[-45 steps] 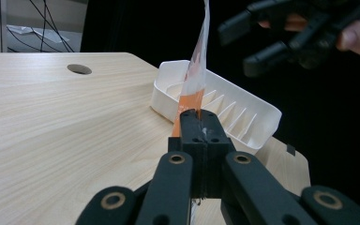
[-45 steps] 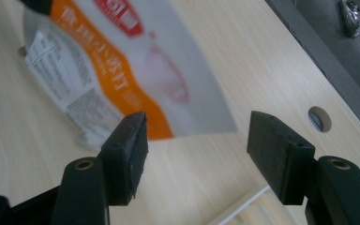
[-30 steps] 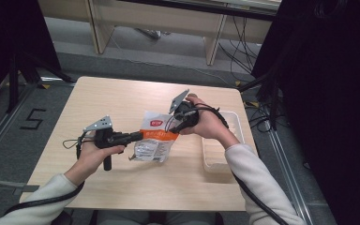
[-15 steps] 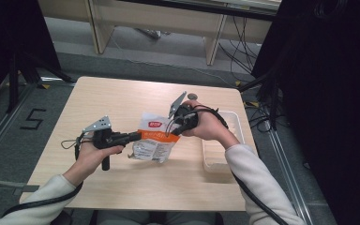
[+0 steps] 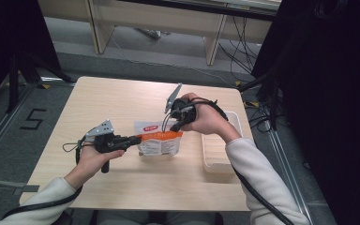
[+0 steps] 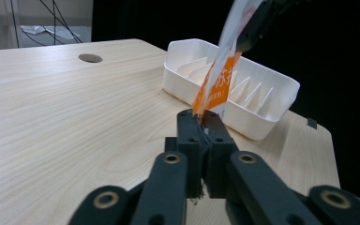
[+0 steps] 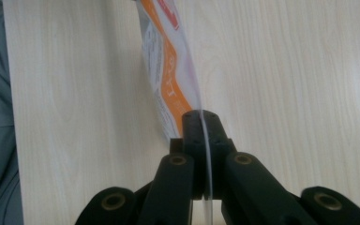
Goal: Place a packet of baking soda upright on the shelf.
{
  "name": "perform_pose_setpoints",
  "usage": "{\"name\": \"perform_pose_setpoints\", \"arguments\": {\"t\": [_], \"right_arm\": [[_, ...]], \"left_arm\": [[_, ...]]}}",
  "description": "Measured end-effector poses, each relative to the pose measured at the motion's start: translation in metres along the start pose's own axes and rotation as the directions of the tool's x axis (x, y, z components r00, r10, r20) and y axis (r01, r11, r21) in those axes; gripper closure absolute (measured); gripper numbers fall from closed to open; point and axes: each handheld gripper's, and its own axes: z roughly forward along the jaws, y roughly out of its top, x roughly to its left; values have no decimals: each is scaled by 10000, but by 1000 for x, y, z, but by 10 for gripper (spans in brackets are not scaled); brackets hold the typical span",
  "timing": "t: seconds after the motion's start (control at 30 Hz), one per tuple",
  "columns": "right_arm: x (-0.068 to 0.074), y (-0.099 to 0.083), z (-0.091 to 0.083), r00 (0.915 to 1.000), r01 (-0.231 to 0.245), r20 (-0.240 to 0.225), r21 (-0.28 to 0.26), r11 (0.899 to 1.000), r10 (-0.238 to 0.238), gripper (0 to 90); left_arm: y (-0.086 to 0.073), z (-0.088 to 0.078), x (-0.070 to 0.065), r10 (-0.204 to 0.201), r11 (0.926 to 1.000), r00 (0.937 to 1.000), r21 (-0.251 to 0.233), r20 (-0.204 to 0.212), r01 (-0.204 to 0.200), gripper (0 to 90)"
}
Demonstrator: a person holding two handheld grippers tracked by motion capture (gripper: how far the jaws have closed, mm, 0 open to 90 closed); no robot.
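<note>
The left gripper's (image 6: 200,119) jaws are pressed together on the lower edge of an orange-and-white snack pouch (image 5: 158,140); they have just eased a little, yet the film is pinched between the pads. The right gripper's (image 7: 201,123) jaws are clamped tight on the pouch's opposite, clear sealed edge, which runs straight down between them. Between the two grips the pouch (image 6: 218,75) hangs stretched and tilted above the bench (image 5: 122,103), near its middle, its lower part close to the wood, just beside the white ribbed tray (image 5: 218,152) at the person's right. The pouch looks light and thin: a soft, glossy film that bends and twists freely and could slip out of smooth pads. Its flat heat-sealed borders seem the best places to hold, since they are the stiffest parts and keep the pads off whatever is inside. Pulling the two seals apart would likely need a firm pinch near the corners, and too sharp a tug could tear it unevenly.
</note>
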Motion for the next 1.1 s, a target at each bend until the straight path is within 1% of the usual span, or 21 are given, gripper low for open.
{"name": "perform_pose_setpoints", "arguments": {"t": [0.03,0.1,0.23,0.3,0.33,0.43,0.47,0.5,0.53,0.57,0.6,0.67,0.73,0.8,0.83,0.87,0.9,0.93,1.0,1.03,1.1], "right_arm": [[1,2,-3,10000,-46,-9,46,10000,46,900],[0,5,-8,9988,455,171,6,9990,-455,900],[-1,4,-24,9982,347,467,359,9988,-364,900],[-3,3,-27,9972,564,474,380,9977,-582,900],[-3,1,-30,9978,375,527,441,9983,-398,900],[-5,-2,-38,9975,297,629,564,9980,-332,900],[-4,-4,-42,9984,-42,563,585,9983,9,900],[-4,-4,-42,9984,-42,563,585,9983,9,900],[-6,-6,-43,9977,252,608,555,9981,-286,900],[-6,-7,-45,9984,174,519,588,9981,-204,900],[-8,-9,-47,9973,360,617,795,9962,-409,900],[-8,-10,-48,9976,341,576,846,9958,-390,900],[-8,-12,-49,9967,558,543,825,9950,-604,900],[-8,-14,-50,9964,540,604,800,9953,-589,900],[-8,-15,-53,9982,277,513,903,9955,-324,900],[-8,-15,-53,9982,277,513,903,9955,-324,900],[-10,-16,-53,9969,439,620,811,9957,-490,900],[-8,-17,-55,9980,147,592,964,9952,-205,900],[-11,-17,-57,9962,541,631,798,9953,-592,900],[-11,-17,-57,9962,541,631,798,9953,-592,900],[-9,-18,-61,9974,78,707,948,9955,-146,900]], "left_arm": [[-1,0,-1,45,10000,10000,-32,25,-45,815],[-2,-1,-3,80,10000,9999,-52,-101,-81,733],[-8,-12,-9,-5,9999,9987,-119,-515,-1,574],[-10,-16,-11,20,9999,9987,-123,-510,-26,562],[-11,-19,-12,76,9999,9986,-123,-518,-82,549],[-17,-30,-19,-38,9999,9985,-119,-549,32,531],[-23,-37,-23,-32,10000,9985,-2,-549,32,526],[-23,-37,-23,-32,10000,9985,-2,-549,32,520],[-26,-39,-27,-236,9997,9978,-50,-615,234,520],[-28,-42,-30,-134,9999,9978,48,-644,137,503],[-29,-45,-32,88,9999,9982,68,-598,-84,494],[-32,-52,-39,-12,10000,9969,44,-783,16,484],[-32,-58,-43,224,9997,9966,39,-787,-222,466],[-35,-61,-48,26,10000,9957,6,-921,-26,463],[-35,-63,-49,104,9999,9959,16,-901,-103,459],[-36,-64,-49,271,9996,9962,0,-822,-272,459],[-36,-66,-51,177,9998,9959,-1,-890,-177,456],[-37,-66,-51,123,9999,9961,-87,-871,-131,454],[-37,-67,-51,141,9999,9954,16,-949,-141,442],[-37,-66,-52,-75,10000,9951,-33,-987,73,442],[-37,-66,-51,-138,9999,9944,34,-1043,143,441]]}}
